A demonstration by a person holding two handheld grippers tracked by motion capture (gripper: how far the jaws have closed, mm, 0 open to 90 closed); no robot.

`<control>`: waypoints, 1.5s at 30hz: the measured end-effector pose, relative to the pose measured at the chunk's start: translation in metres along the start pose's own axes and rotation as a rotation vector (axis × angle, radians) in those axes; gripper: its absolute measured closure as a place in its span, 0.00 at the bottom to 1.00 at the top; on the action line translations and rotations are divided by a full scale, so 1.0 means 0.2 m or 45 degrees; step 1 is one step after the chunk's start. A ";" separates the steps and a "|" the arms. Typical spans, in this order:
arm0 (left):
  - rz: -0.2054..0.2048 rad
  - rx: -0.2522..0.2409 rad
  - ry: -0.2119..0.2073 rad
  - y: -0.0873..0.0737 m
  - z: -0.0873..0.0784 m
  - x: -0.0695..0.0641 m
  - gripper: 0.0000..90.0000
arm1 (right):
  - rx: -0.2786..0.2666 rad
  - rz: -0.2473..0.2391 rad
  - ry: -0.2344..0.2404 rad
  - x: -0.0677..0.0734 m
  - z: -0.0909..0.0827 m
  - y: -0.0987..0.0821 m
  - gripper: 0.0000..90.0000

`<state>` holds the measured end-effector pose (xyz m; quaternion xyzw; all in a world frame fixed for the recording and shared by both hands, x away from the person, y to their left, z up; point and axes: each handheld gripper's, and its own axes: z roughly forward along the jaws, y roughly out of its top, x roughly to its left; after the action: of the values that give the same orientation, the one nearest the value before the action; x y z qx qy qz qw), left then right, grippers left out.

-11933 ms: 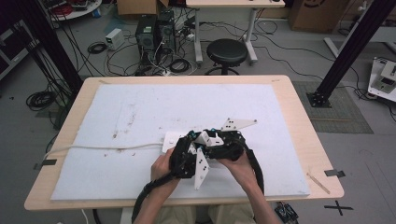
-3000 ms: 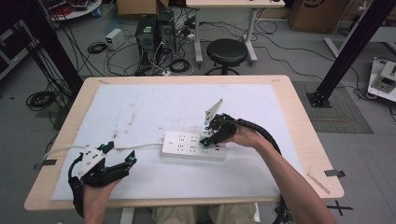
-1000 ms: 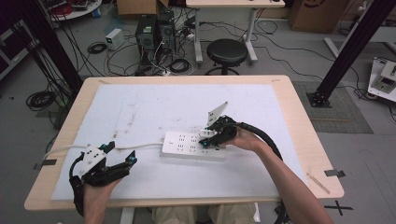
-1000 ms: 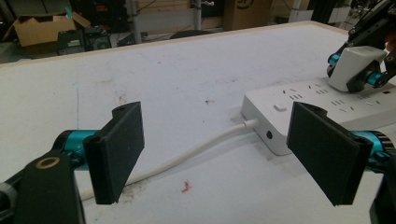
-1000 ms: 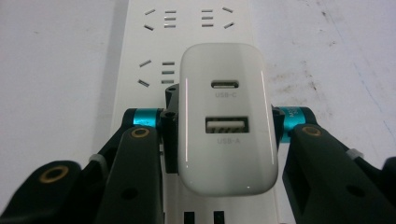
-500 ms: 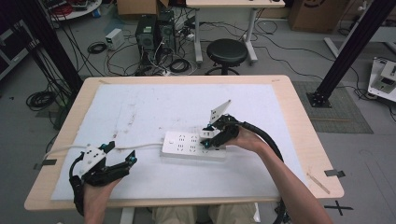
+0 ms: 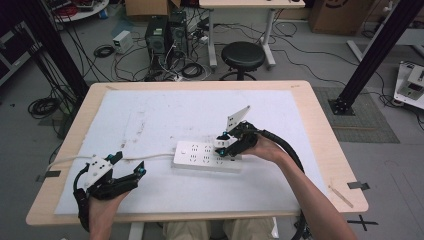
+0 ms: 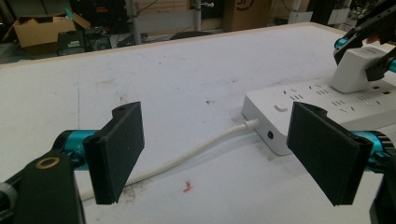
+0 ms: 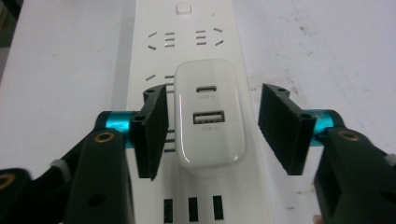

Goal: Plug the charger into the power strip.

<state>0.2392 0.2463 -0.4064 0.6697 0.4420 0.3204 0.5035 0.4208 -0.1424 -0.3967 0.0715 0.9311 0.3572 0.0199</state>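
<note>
Left gripper (image 7: 131, 167): resting near the table's front left corner, its jaws standing wide apart with nothing between them, pointing toward the strip.
White cable (image 8: 196, 151): one, trailing from the strip's left end across the mat, passing under the left gripper's open jaws.
Power strip (image 7: 200, 156): one long white block, lying flat on the white mat (image 7: 165, 115) near the table's middle, showing two rows of sockets and one small button at its left end.
Charger (image 9: 208, 114): one white rounded plug block, sitting upright in a socket toward the strip's right end; its top face is showing two USB ports, one small oval and one larger rectangle.
Right gripper (image 9: 212, 128): hovering over the charger, its jaws partly open after just closing slightly, straddling the charger; the left pad is just beside it, the right pad standing clear.
</note>
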 end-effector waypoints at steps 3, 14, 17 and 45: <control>0.002 0.003 0.000 0.00 0.00 0.00 0.21 | -0.058 0.055 -0.037 0.00 -0.08 0.00 0.41; 0.013 0.003 -0.028 0.01 0.04 -0.03 0.21 | -0.284 0.190 -0.231 0.02 -0.30 -0.07 0.33; 0.019 0.003 -0.037 0.02 0.04 -0.04 0.21 | -0.314 0.247 -0.292 0.05 -0.33 -0.12 0.32; 0.020 -0.004 -0.034 0.04 0.10 0.04 0.21 | -0.642 0.578 -0.886 0.41 -0.50 -0.56 0.23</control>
<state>0.2622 0.2459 -0.4048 0.6765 0.4295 0.3159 0.5080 0.3167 -0.2784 -0.3957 0.3810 0.7145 0.5218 0.2684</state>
